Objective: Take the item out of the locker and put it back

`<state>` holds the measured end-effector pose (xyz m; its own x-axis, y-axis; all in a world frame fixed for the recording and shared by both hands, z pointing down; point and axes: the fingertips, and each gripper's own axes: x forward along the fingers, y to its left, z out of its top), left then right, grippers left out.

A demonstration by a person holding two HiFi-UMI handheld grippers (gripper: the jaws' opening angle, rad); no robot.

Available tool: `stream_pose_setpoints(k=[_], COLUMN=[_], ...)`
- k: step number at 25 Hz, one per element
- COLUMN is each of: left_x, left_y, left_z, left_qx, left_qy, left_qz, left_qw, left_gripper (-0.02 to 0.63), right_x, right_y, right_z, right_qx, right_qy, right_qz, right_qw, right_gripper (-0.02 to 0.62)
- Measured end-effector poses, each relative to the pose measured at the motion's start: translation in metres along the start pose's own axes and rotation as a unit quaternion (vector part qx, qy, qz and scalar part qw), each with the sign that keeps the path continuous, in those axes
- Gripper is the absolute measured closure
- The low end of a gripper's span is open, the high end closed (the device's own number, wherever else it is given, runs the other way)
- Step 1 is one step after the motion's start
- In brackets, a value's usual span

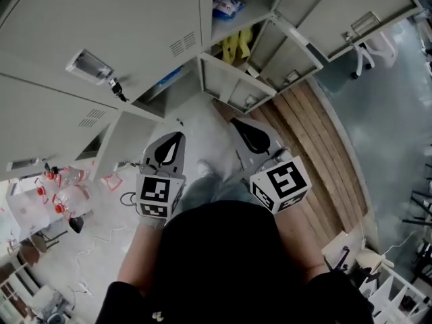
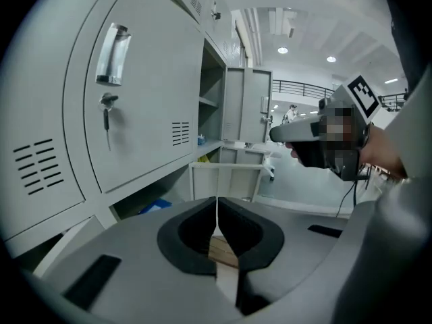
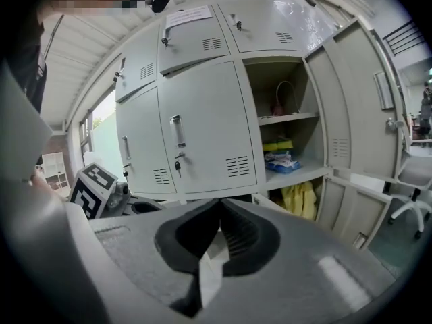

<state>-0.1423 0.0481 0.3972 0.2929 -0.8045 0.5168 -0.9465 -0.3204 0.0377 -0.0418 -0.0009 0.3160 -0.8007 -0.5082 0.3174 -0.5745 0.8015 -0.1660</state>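
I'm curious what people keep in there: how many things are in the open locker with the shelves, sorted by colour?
Yellow: 2 (yellow bundle at the bottom, yellow flat pack on the middle shelf)
Blue and white: 1 (packet, middle shelf)
Pinkish: 1 (thing with a pale loop, top shelf, too small to identify)
Total in the locker: 4

Grey lockers (image 1: pixel 101 19) fill the head view from 9 to 1 o'clock, several doors open. Wood plank strip (image 1: pixel 317 147) at 3 o'clock along the locker base, grey floor (image 1: pixel 395 133) beyond it. White chair (image 1: pixel 368 54) at 2 o'clock on that floor. Ceiling lights (image 2: pixel 283 50) lit, 1 o'clock in the left gripper view. Window (image 3: pixel 102 130), 9 o'clock in the right gripper view, daylight.
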Motion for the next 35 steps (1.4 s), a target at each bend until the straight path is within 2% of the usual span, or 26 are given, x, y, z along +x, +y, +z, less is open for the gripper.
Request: stream_pose_setpoints(k=[7, 10, 13, 22, 29, 35], left_x=[0.042, 0.063, 0.085, 0.146, 0.188, 0.215], left_y=[0.024, 0.037, 0.055, 0.086, 0.116, 0.15], left_z=[-0.031, -0.048, -0.072, -0.115, -0.137, -0.153], left_qx=[0.063, 0.093, 0.099, 0.182, 0.2, 0.228], left_qy=[0.047, 0.074, 0.1, 0.137, 0.159, 0.177], left_qz=[0.031, 0.049, 0.073, 0.118, 0.165, 0.207], left_qw=[0.9964, 0.9917, 0.9873, 0.9664, 0.9526, 0.9347], left_gripper=[0.591, 0.547, 0.512, 0.419, 0.332, 0.29], right_x=[0.009, 0.016, 0.026, 0.04, 0.04, 0.041], right_y=[-0.009, -0.015, -0.023, -0.041, -0.052, -0.054], right_z=[-0.031, -0.046, -0.059, -0.086, -0.105, -0.123], right_qx=[0.035, 0.047, 0.06, 0.096, 0.112, 0.126], right_qy=[0.016, 0.023, 0.025, 0.032, 0.051, 0.069], right_qz=[-0.03, -0.037, -0.042, -0.062, -0.073, -0.076], right_qw=[0.999, 0.998, 0.997, 0.993, 0.99, 0.987], right_gripper=[0.597, 0.597, 0.597, 0.597, 0.597, 0.597])
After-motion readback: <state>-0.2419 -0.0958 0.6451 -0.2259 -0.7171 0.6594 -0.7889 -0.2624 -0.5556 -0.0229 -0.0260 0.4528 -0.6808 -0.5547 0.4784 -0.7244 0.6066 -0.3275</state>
